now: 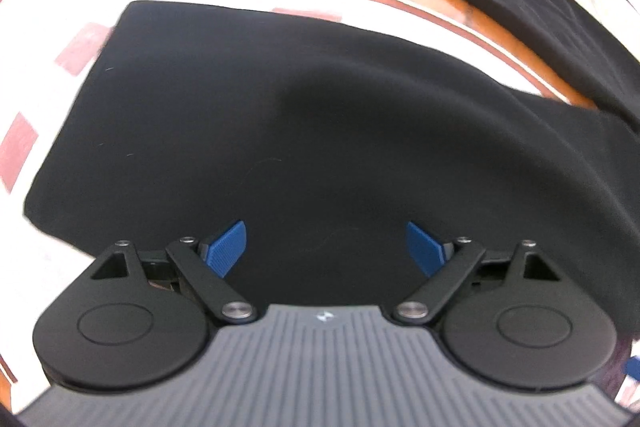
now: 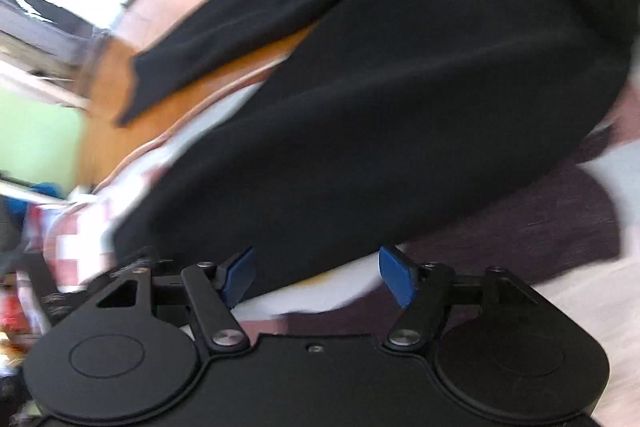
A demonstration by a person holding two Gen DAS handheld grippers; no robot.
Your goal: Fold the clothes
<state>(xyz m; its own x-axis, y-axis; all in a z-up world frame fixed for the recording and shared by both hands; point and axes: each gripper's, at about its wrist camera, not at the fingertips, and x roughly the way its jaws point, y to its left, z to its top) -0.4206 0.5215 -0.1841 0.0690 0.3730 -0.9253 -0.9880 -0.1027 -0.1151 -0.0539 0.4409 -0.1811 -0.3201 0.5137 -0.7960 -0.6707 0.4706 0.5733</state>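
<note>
Both sets of fingers stand wide with nothing between them. Left gripper [image 1: 325, 247] hovers over the black garment [image 1: 280, 131], which lies spread on the white bedcover with red checks [image 1: 48, 99] directly ahead of and under my blue pads [image 1: 226, 247]. Right gripper [image 2: 318, 277] sits at the near edge of the same dark cloth [image 2: 380, 115]; one long part of it, a leg or sleeve [image 2: 248, 27], trails ahead-left of my fingers off the cover onto the wooden floor [image 2: 120, 131].

Risks, as I judge them:
- Cloth looks thin and slack. A pinch at one layer only would drag the top ply and skew any fold.
- Trailing part hangs past the bed edge; its weight could pull the rest off once lifted.
- Right pads are at the hem, partly over the cover; closing there may catch the bedcover along with the garment.

Hard to make out:
- Right view is smeared by motion; edges are soft.
- Whether the garment is trousers or a top, I cannot tell.
- How many layers lie here, or whether it is already folded once, is not visible.
- Far right end of the cloth is cut off in the left view.
</note>
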